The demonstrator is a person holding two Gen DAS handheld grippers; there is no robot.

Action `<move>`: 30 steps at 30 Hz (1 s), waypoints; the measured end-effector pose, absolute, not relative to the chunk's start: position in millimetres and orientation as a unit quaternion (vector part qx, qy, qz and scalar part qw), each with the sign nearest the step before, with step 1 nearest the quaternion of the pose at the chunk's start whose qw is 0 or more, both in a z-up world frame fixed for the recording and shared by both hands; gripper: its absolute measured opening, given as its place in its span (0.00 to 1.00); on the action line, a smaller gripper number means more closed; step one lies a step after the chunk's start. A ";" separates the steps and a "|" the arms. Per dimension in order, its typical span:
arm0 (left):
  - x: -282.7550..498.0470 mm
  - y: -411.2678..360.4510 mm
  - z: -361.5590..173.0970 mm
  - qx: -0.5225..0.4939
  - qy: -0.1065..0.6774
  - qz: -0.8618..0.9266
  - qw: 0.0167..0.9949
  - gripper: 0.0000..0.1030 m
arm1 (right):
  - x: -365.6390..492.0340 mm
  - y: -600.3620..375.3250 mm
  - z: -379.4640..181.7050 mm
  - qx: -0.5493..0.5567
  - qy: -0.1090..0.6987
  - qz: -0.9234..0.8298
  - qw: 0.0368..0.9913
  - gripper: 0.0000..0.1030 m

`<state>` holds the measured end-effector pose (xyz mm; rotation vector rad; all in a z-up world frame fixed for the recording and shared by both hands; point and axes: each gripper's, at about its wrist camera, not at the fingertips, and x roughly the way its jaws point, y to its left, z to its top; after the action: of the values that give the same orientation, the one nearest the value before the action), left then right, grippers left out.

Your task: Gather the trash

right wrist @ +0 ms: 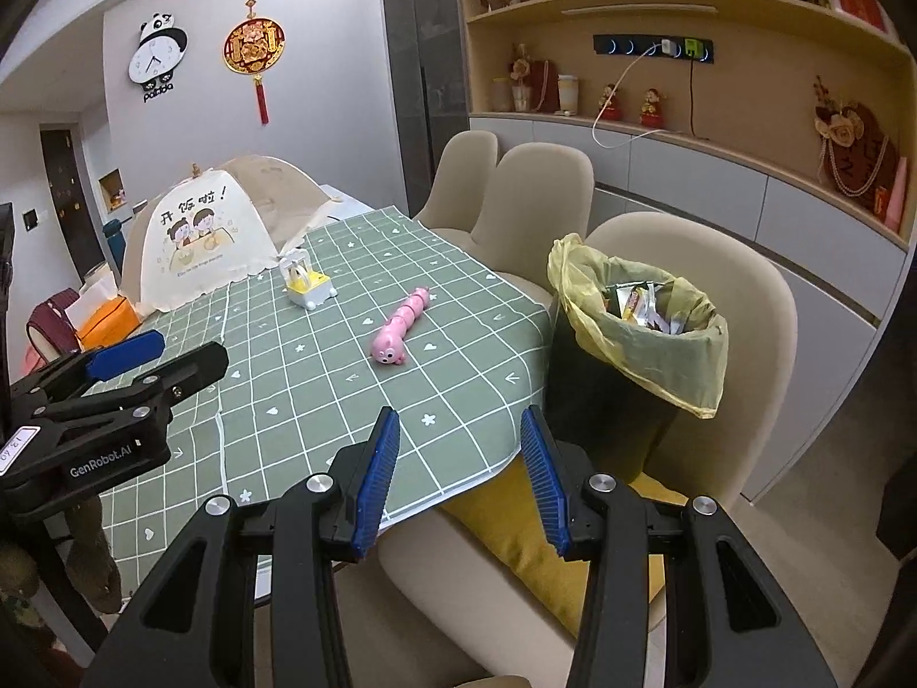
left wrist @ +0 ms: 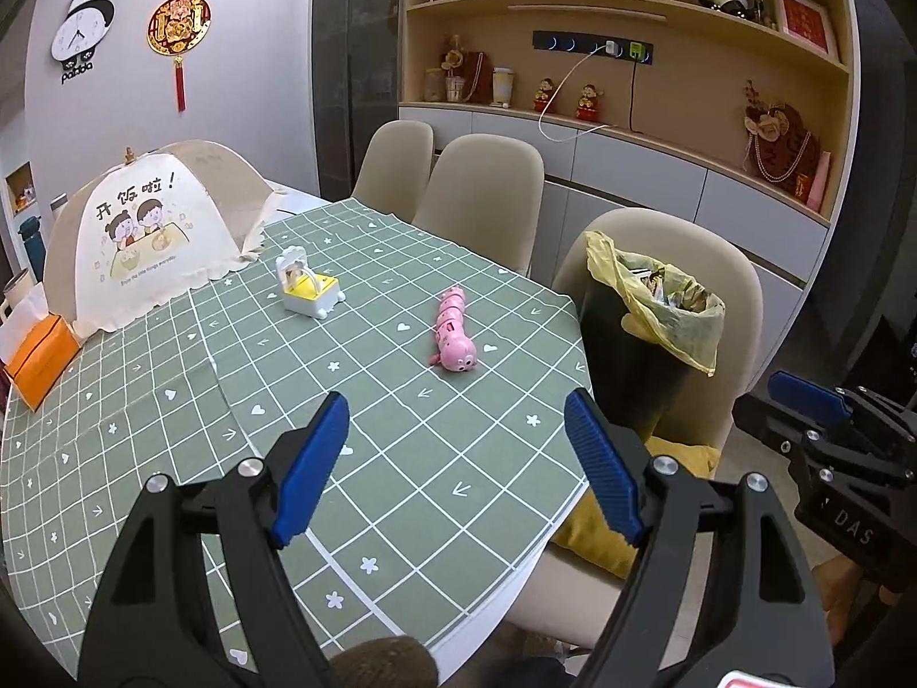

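Observation:
A black trash bin with a yellow liner (left wrist: 676, 309) (right wrist: 647, 338) stands on a beige chair at the table's right edge, filled with wrappers (right wrist: 647, 304). My left gripper (left wrist: 458, 458) is open and empty over the near part of the green checked tablecloth (left wrist: 286, 390). My right gripper (right wrist: 458, 476) is open and empty, above the table's near right corner and the chair's yellow cushion (right wrist: 516, 522), left of the bin. The right gripper also shows at the right edge of the left wrist view (left wrist: 814, 401). The left gripper shows at the left of the right wrist view (right wrist: 143, 361).
A pink caterpillar toy (left wrist: 454, 338) (right wrist: 401, 327) and a white-and-yellow toy (left wrist: 306, 286) (right wrist: 306, 284) lie mid-table. A mesh food cover (left wrist: 137, 241) (right wrist: 212, 229) and an orange tissue box (left wrist: 40, 361) sit at the far left. Beige chairs (left wrist: 481, 195) line the right side before wall shelves.

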<state>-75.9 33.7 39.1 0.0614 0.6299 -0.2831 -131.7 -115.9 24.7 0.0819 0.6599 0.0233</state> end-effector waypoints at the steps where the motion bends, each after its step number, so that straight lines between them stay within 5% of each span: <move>1: -75.5 33.6 39.0 0.030 0.309 -0.139 0.940 0.71 | -131.3 -116.9 25.0 0.042 0.324 0.011 0.945 0.41; 30: -68.1 33.5 28.7 0.031 0.325 -0.158 0.932 0.71 | -123.0 -130.2 22.6 0.057 0.327 -0.001 0.943 0.41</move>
<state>-68.1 33.5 28.7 0.0638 0.6658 -0.3225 -123.0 -130.2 22.6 0.1163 0.6661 -0.0011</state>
